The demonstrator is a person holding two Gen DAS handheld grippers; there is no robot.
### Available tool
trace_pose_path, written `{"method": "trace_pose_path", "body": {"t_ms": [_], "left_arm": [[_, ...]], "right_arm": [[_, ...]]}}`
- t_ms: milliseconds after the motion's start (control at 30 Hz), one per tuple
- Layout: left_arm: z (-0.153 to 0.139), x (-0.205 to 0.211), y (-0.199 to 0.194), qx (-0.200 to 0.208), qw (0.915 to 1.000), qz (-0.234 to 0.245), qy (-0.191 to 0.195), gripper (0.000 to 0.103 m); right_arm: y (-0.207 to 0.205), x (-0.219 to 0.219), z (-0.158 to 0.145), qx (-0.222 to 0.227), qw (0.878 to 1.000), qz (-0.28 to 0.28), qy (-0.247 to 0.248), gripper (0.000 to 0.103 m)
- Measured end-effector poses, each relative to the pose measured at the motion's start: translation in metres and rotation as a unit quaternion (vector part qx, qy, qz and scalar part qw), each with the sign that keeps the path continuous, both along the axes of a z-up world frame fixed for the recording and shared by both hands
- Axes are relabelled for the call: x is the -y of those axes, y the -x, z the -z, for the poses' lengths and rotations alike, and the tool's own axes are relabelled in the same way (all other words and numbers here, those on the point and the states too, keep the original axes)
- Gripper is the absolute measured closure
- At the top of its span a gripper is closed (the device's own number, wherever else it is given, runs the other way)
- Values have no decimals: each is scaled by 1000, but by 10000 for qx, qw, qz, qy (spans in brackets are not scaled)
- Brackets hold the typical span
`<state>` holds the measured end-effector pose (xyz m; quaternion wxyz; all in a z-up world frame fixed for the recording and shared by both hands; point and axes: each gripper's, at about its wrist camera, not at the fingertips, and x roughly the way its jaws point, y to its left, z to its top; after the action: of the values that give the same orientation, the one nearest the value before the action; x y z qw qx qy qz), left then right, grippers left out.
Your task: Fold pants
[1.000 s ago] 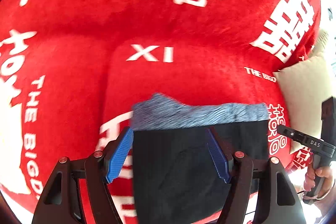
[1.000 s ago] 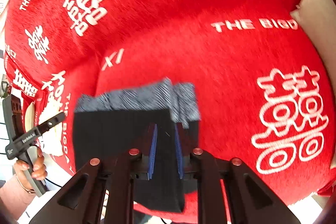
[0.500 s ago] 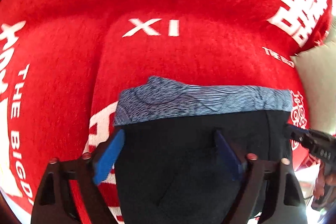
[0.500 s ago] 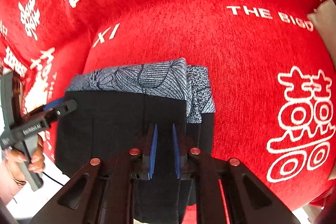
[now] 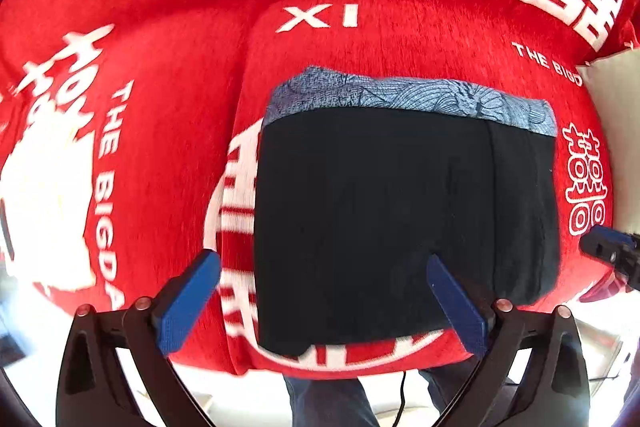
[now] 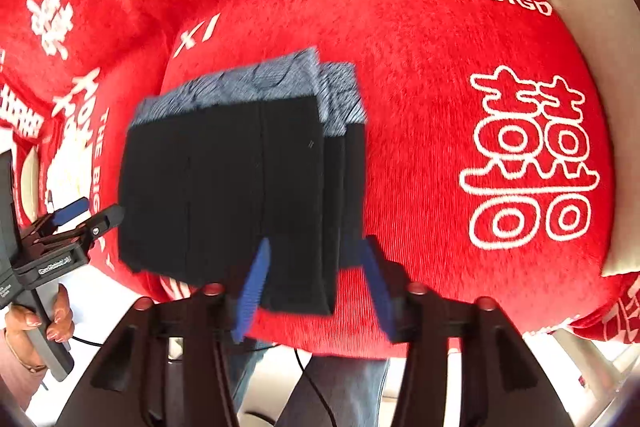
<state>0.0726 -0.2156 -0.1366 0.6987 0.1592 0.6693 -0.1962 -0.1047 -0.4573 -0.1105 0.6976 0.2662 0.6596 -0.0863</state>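
The black pants (image 5: 372,211) with a blue-grey patterned waistband lie folded into a compact rectangle on the red cushion (image 5: 168,75). They also show in the right wrist view (image 6: 240,179), with stacked layers at their right edge. My left gripper (image 5: 320,295) is open, its blue fingers spread wide over the near edge of the fold, holding nothing. My right gripper (image 6: 312,287) is open, with its fingers on either side of the near right corner of the pants. The left gripper also shows in the right wrist view (image 6: 86,213), at the fold's left edge.
The red plush cover with white lettering covers the whole seat. A cream pillow (image 6: 600,75) lies at the right edge. The front edge of the cushion (image 5: 360,367) is just below the pants, with the person's legs and a cable beyond it.
My right gripper has opened and let go of the pants. Both grippers have pulled back toward the front edge, and the folded pants now lie flat on the cushion.
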Motion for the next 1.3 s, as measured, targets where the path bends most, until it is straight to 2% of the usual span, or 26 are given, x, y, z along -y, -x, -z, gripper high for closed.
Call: {"method": "trace_pose_path", "body": {"t_ms": [133,167,233,500,667,933,1300], "left_arm": [[-15,-2,24,21,9993,-352,-144,0],[-18,-2,27,-5,9991,-399,-159,0],[-23,0,33,4,9989,-433,-194,0],[-41,-5,44,261,9992,38,-313,0],[-51,-22,49,289,9992,99,-274,0],[-68,-42,58,364,9989,230,-200,0],[-78,-50,65,362,9987,307,-163,0]], "right_arm": [[2,-15,-13,-71,9996,-252,102,29],[3,-18,-15,-71,9996,-268,108,22],[2,-23,-21,-54,9993,-316,174,21],[5,-47,-37,10,9972,-72,738,0],[9,-69,-48,-33,9943,82,1064,0],[17,-95,-68,-21,9940,381,1030,0],[24,-113,-82,-6,9927,388,1146,0]]}}
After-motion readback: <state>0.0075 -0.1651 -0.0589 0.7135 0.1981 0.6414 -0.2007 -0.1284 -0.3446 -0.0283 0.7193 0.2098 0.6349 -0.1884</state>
